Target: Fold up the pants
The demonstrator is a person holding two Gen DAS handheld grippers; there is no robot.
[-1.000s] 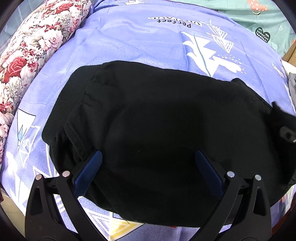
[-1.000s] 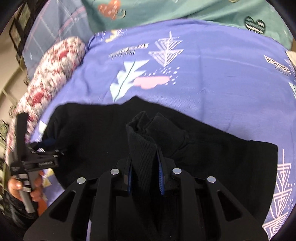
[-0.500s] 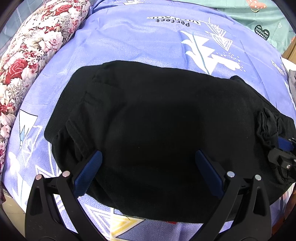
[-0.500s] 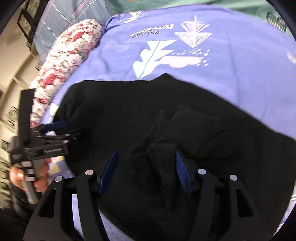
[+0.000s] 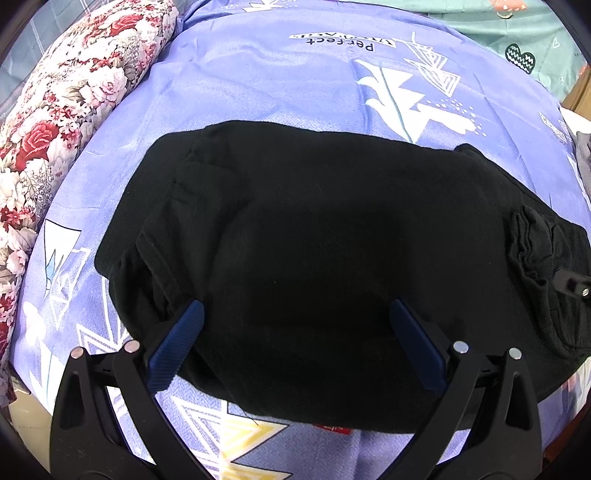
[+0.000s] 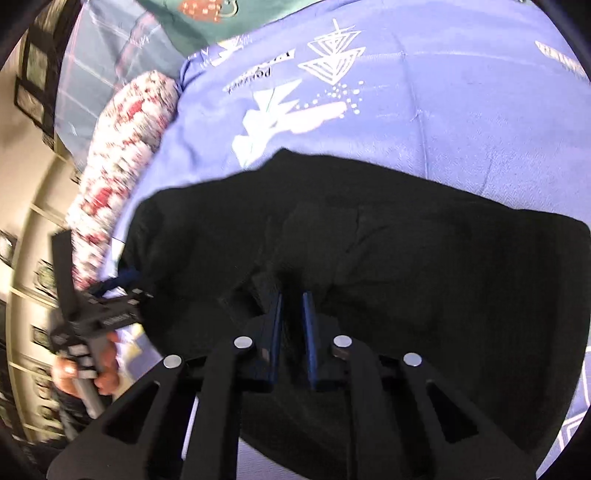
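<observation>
Black pants (image 5: 314,240) lie folded into a wide block on the purple bed sheet (image 5: 277,74). My left gripper (image 5: 295,332) hovers over their near edge, open, blue pads wide apart and nothing between them. A bunched ribbed cuff (image 5: 532,240) rests on the pants at the right, beside the tip of my right gripper (image 5: 570,286). In the right wrist view the right gripper (image 6: 291,295) is down on the pants (image 6: 406,277). Its jaws are closing to a narrow slit, with a small ridge of black cloth gathered at their tips. A hand (image 6: 85,373) holds the left gripper (image 6: 107,314) at the left.
A floral pillow (image 5: 55,110) runs along the left side of the bed. A green cloth (image 5: 517,29) lies at the far right. Bare purple sheet stretches beyond the pants. The bed's near edge is just below the pants, with a wall and frames at the left.
The right gripper opened and let the raised cuff drop onto the pants. It then sank and narrowed again on the cloth. The left gripper stayed in place.
</observation>
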